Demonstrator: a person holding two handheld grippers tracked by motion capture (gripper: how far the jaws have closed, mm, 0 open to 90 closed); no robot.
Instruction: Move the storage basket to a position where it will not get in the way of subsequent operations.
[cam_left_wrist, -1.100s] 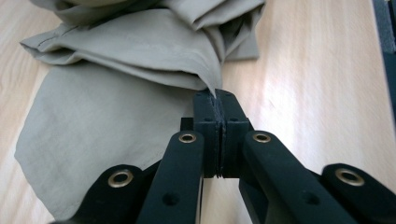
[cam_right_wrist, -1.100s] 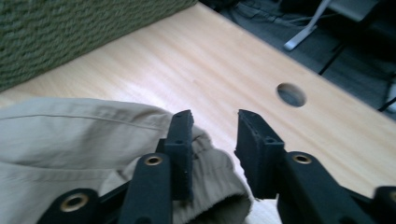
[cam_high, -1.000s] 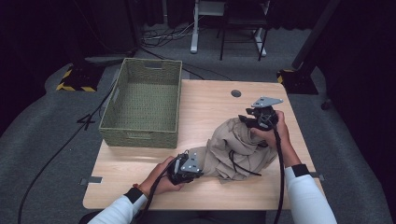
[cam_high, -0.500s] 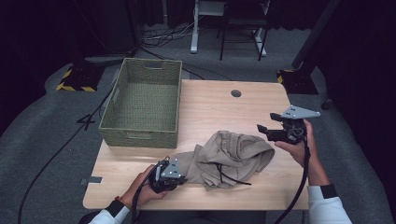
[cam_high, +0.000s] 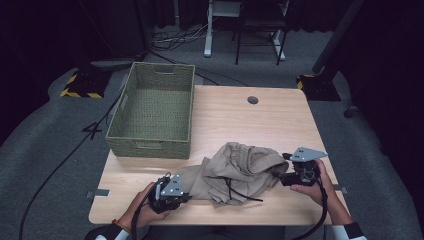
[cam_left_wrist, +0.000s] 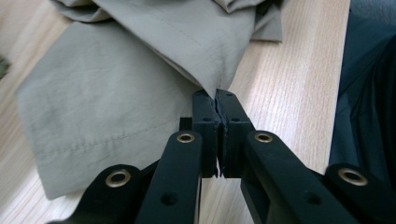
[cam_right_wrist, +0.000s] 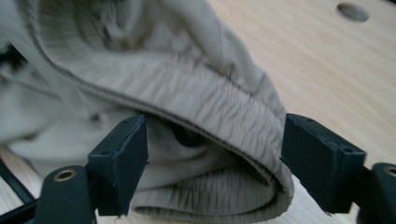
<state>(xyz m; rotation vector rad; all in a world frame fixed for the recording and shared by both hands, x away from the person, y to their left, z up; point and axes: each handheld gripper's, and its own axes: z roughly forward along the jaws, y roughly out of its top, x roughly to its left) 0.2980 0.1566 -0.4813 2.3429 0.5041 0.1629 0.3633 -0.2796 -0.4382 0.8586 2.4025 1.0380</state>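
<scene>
Lower centre of the high view: the khaki trousers (cam_high: 235, 172) are lying crumpled on the surface (cam_high: 240, 120). My left hand-held gripper (cam_high: 186, 194), lower left, is pinching a trouser hem between closed jaws. My right hand-held gripper (cam_high: 276, 175), lower right, has just been opening; its jaws are straddling the elastic waistband (cam_right_wrist: 210, 112) without pressing it.

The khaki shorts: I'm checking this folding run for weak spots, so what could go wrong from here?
1. The left hand-held gripper is shut on only a thin hem edge of the khaki shorts; a pull could slip it free.
2. The right hand-held gripper, whose jaws have just been opening, straddles the bunched elastic waistband without pressing it; closing might catch several layers.
3. The black drawstring lies loose and could snag.
</scene>
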